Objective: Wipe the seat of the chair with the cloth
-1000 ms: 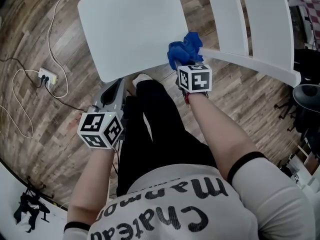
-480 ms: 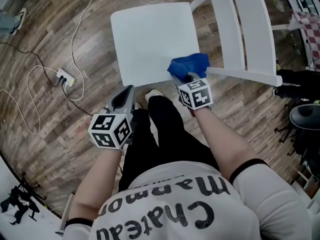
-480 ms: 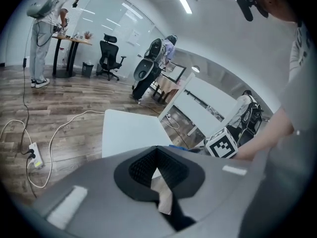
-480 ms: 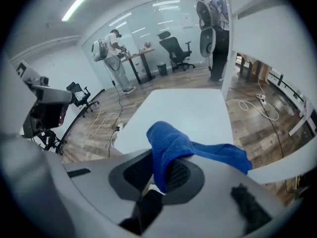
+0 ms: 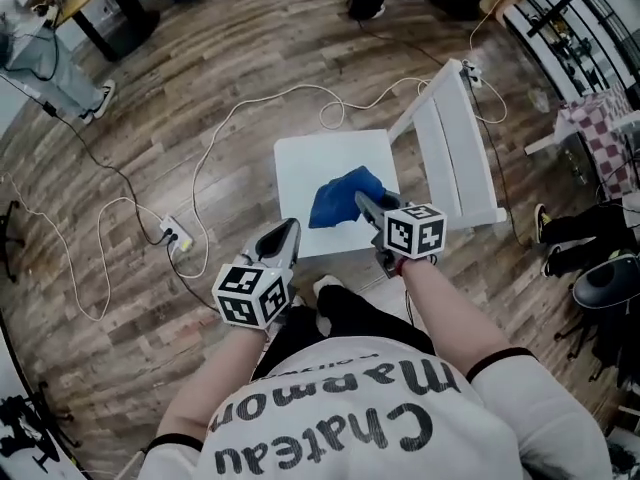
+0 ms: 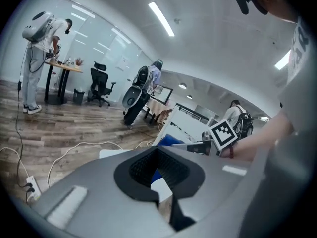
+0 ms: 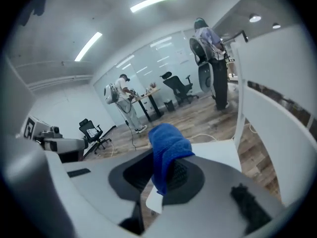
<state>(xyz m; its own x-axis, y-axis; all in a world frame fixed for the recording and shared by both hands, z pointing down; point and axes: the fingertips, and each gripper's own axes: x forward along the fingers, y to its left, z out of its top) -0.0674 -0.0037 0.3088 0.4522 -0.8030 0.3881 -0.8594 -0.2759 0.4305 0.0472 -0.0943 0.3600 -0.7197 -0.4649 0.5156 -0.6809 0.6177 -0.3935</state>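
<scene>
Cloth (image 5: 338, 203) clamped in right tool (image 5: 362, 201), hiding part of seat (image 5: 300, 168); left tool (image 5: 289, 228) closed, empty, tips blurred.

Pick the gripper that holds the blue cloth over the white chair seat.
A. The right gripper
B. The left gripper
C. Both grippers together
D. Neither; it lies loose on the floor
A: in the right gripper view the blue cloth is pinched between the jaws of the right gripper, above the white chair seat, while the left gripper has nothing between its jaws.
</scene>
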